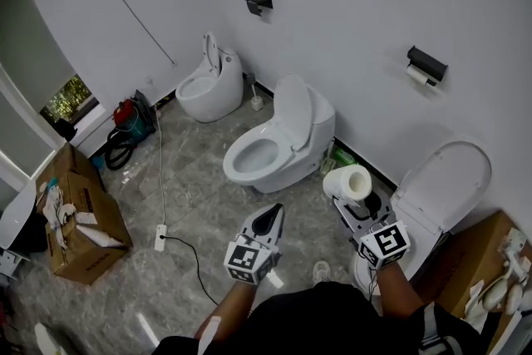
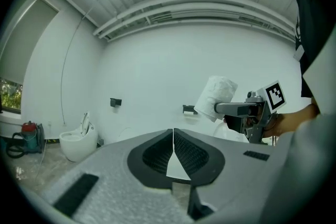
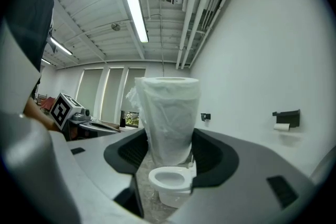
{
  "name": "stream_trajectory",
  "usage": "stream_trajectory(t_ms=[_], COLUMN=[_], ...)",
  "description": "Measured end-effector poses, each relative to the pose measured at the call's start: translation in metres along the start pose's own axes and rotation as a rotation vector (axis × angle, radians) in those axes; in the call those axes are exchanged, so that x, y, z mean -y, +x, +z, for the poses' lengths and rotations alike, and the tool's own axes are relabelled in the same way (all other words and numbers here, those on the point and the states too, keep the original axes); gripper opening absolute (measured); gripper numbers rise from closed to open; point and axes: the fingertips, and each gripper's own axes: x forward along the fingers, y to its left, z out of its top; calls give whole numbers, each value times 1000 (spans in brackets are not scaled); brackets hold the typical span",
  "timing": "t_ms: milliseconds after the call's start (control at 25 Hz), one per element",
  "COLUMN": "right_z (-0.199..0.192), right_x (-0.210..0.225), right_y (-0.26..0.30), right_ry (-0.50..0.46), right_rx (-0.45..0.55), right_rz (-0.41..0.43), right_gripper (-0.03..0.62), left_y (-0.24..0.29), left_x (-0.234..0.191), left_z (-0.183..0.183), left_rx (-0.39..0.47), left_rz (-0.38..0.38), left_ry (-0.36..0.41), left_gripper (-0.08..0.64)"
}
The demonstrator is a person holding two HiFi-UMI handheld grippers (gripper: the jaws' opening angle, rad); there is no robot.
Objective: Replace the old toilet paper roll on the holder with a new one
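Closest, the right gripper (image 1: 356,204) has its fingers clamped around the new roll (image 1: 349,182), core upright. The holder (image 1: 427,62) lies ahead-right, nearer it. The left gripper (image 1: 272,216) is pinched together, empty.

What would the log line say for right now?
left gripper: shut, empty | right gripper: shut on new roll | old roll: on wall holder

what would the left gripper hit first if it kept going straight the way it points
Most likely the bare white wall, just left of the black wall holder. The left gripper, shut and empty, has nothing ahead in its own view; the middle white toilet seems to sit below that line.
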Motion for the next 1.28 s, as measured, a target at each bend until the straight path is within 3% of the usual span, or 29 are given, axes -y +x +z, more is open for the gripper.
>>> stream_trajectory(t_ms=[480,1000,1280], right_z=[-6,-12,-17], right_x=[103,176,219], right_y=[39,72,111], right_ry=[24,17,5], right_rx=[-9,-16,-28], right_rz=[-12,-19,-71], right_gripper=[252,252,252], left_y=[104,181,237], left_x=[-16,-30,-58], left_z=[6,7,11], left_rx=[-23,-33,-32], left_rz=[20,11,-25], left_ry=[-13,-27,-29], left_gripper=[8,8,8])
